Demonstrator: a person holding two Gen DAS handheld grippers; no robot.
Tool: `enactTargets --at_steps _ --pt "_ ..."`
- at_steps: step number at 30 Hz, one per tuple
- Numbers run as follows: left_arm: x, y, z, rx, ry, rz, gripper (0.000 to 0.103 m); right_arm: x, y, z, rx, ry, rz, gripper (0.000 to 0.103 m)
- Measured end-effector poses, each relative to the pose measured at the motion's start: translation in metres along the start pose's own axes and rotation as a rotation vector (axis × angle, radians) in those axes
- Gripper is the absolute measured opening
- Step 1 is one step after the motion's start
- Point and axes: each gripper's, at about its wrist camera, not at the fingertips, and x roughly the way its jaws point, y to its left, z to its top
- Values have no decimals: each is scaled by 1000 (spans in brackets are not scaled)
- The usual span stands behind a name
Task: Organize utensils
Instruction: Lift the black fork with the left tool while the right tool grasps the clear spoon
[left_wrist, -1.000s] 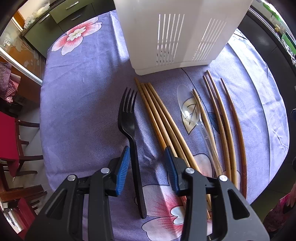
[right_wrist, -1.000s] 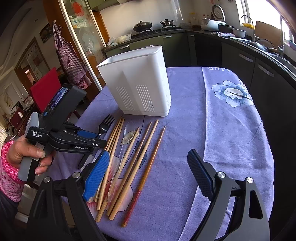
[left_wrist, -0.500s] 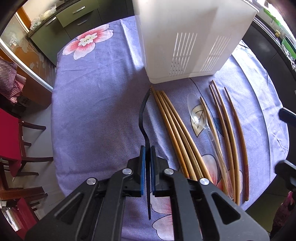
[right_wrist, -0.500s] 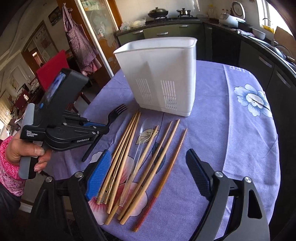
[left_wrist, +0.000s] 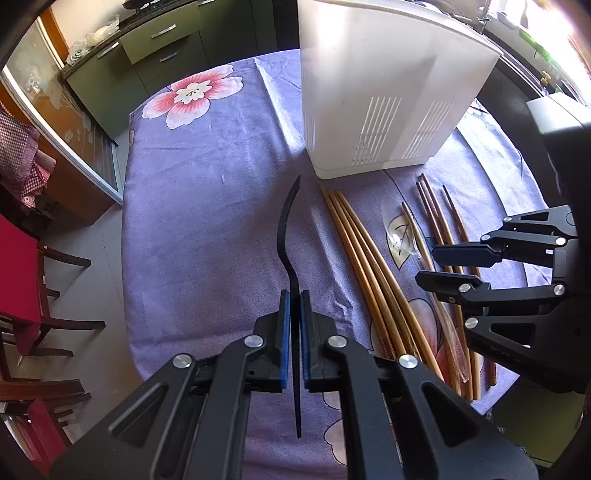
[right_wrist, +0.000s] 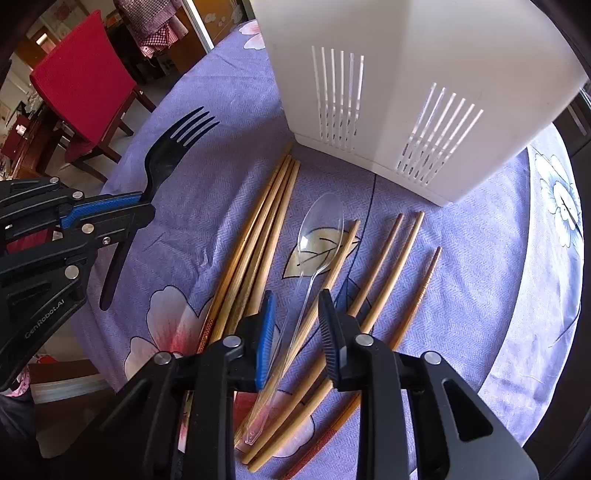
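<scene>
The left gripper (left_wrist: 294, 306) is clamped on the black fork (left_wrist: 286, 229), which lay flat on the cloth a second ago and now hangs lifted edge-on, tines pointing ahead toward the white caddy (left_wrist: 384, 85). To its right, the right gripper (right_wrist: 296, 314) has come down, jaws part-open astride the clear spoon (right_wrist: 316, 240) and one chopstick (right_wrist: 325, 291), both running lengthwise toward the caddy.
</scene>
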Motion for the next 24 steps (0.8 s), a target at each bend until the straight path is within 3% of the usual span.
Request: enactTargets --at_steps 13,19,24 --pt "-10 -2 -5 11 -34 -31 5 26 13 19 -2 59 -88 9" --pt "-53 -4 2 13 -132 -62 5 -10 6 8 22 -86 12 9" --pt "-116 -8 24 -5 -325 -122 5 -54 -11 -11 62 -265 149 9"
